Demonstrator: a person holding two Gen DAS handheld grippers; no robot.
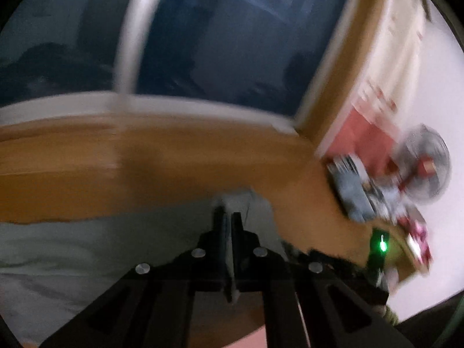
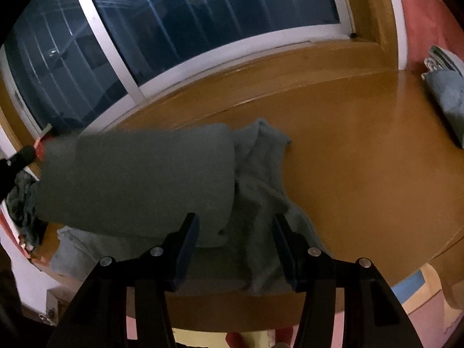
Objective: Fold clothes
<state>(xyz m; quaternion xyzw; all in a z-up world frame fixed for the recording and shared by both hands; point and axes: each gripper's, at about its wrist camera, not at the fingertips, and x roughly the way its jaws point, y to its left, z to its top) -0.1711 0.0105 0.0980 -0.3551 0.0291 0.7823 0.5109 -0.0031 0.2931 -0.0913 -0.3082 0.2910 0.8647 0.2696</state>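
Pinching a corner of the grey-green garment, your left tool is pressed together to carry a fold. Your right tool is spread, hovering low in frame over cloth lying on the worktop.

Wooden tabletop fills the centre of the right wrist view, with a white-framed dark window across the top. In the blurred left wrist view, a fan stands at right against a pink wall.
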